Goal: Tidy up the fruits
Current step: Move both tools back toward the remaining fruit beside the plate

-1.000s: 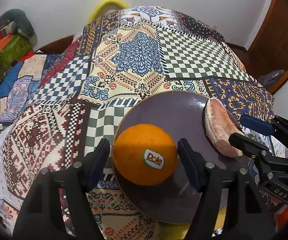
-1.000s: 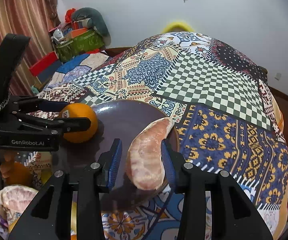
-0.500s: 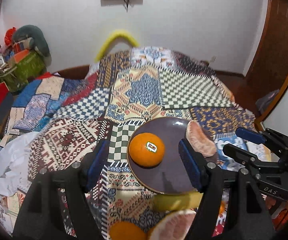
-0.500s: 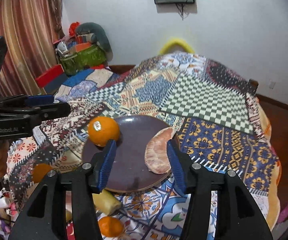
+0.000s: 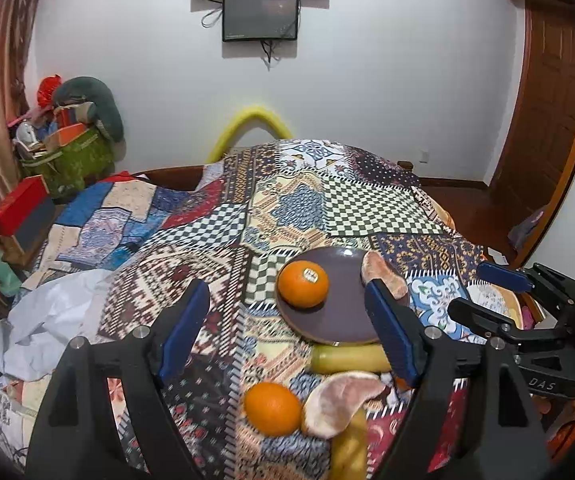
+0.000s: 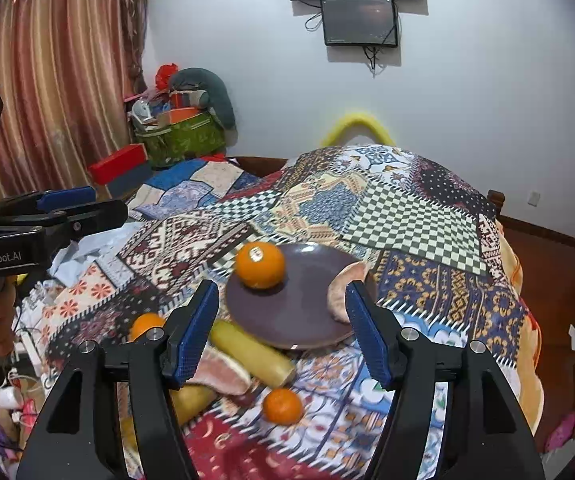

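Observation:
A dark purple plate point(image 5: 327, 322) lies on the patchwork quilt with a stickered orange point(image 5: 302, 284) and a pink pomelo segment point(image 5: 385, 278) on it. My left gripper point(image 5: 286, 286) hovers back from the plate, jaws opening, nothing between them. In the right wrist view the plate point(image 6: 303, 314), orange point(image 6: 259, 265) and segment point(image 6: 341, 292) lie ahead of my right gripper point(image 6: 281, 292), whose jaws are also opening and empty. Each gripper shows in the other's view: the right gripper point(image 5: 483, 294), the left gripper point(image 6: 75, 208).
Loose fruit lies near the plate: an orange point(image 5: 272, 408), a pomelo segment point(image 5: 339, 400), a yellow-green fruit point(image 5: 347, 358) and a small orange point(image 6: 282, 406). A white cloth point(image 5: 47, 320) is crumpled at left. Boxes point(image 6: 179, 136) stand by the curtain, a wooden door point(image 5: 547, 120) at right.
Both grippers have drawn back and upward from the plate with jaws widening. The orange and the pomelo segment that stood between the fingers now rest on the plate, farther away.

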`<state>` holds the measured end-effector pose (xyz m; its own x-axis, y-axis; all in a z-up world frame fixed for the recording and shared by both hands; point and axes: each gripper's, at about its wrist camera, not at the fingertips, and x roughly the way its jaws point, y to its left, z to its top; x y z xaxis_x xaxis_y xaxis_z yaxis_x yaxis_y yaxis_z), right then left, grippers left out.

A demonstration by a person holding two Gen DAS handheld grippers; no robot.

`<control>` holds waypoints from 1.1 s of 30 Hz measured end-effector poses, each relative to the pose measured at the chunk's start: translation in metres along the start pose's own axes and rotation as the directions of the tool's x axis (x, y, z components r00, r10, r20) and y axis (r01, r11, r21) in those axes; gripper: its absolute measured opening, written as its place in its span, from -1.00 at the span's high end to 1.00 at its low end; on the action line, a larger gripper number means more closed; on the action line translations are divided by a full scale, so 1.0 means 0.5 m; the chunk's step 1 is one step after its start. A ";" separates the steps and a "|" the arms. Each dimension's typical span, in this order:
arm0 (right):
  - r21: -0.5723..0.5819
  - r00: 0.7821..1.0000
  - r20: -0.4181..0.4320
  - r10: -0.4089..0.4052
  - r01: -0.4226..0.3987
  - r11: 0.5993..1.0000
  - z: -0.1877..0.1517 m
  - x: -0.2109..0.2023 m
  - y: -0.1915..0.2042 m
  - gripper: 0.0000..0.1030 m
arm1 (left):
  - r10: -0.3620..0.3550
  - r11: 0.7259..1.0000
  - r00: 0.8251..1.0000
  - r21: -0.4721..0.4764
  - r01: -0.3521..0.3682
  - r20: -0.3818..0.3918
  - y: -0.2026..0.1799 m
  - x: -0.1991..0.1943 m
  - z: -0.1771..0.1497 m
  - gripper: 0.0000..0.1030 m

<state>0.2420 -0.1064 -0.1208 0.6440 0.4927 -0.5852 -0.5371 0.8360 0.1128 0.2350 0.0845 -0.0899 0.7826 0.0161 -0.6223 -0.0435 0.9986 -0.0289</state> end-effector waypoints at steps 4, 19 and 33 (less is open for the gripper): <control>-0.014 1.000 -0.013 0.002 -0.002 1.000 -0.026 -0.004 0.032 -0.36 | 0.014 1.000 1.000 -0.002 -0.015 -0.007 0.014 -0.021 -0.038 -0.57; -0.016 0.985 -0.160 0.067 -0.071 0.997 -0.121 0.068 0.117 -0.39 | 0.041 0.996 0.991 -0.069 -0.051 -0.129 0.081 -0.001 -0.181 -0.57; -0.072 0.968 -0.240 0.066 -0.086 0.994 -0.136 0.164 0.165 -0.46 | 0.046 0.996 0.973 -0.062 -0.062 -0.224 0.102 0.048 -0.251 -0.57</control>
<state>0.2134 -0.0134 -0.2142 0.4573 0.4743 -0.7523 -0.6281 0.7711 0.1044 0.1734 0.1294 -0.2045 0.6206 0.0509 -0.7825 -0.1298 0.9908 -0.0386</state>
